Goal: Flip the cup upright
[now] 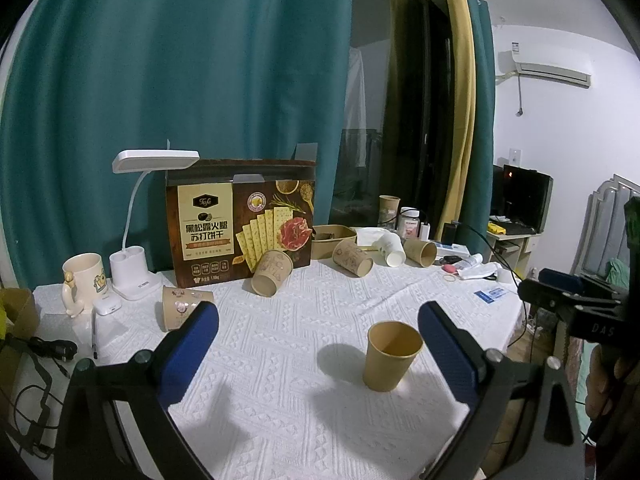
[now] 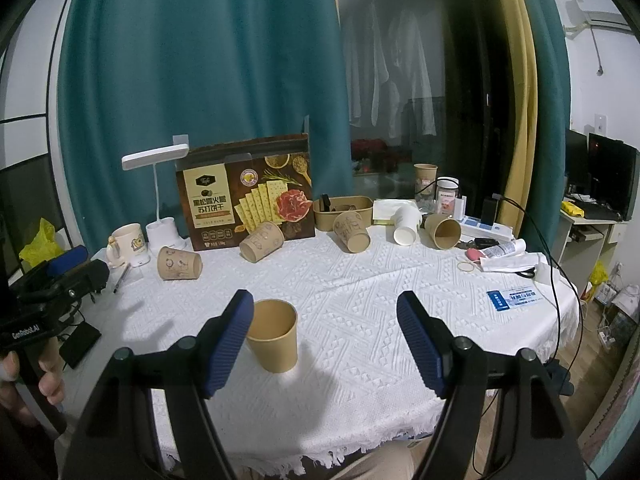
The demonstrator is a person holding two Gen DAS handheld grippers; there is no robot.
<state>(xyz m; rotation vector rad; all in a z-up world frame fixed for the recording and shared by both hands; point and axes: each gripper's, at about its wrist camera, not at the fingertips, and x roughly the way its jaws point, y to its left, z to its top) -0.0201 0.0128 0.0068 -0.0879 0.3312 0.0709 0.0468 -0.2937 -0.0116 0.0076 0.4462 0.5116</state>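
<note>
A plain brown paper cup [image 1: 391,355] stands upright on the white tablecloth, mouth up; it also shows in the right wrist view [image 2: 274,335]. My left gripper [image 1: 319,322] is open and empty, the cup close to its right finger [image 1: 448,344]. My right gripper [image 2: 325,312] is open and empty, the cup just beside its left finger [image 2: 230,340]. Several other paper cups lie on their sides farther back: a printed one [image 2: 179,264] at the left, one [image 2: 262,242] by the cracker box, one [image 2: 352,232], a white one [image 2: 406,225] and a brown one [image 2: 442,232].
A cracker box [image 2: 248,196], a white desk lamp [image 2: 160,200] and a mug [image 2: 128,242] stand along the back left. A brown bowl [image 2: 344,210], a jar [image 2: 447,196], a power strip [image 2: 486,230] and small items sit at the back right. A blue card [image 2: 513,299] lies near the right edge.
</note>
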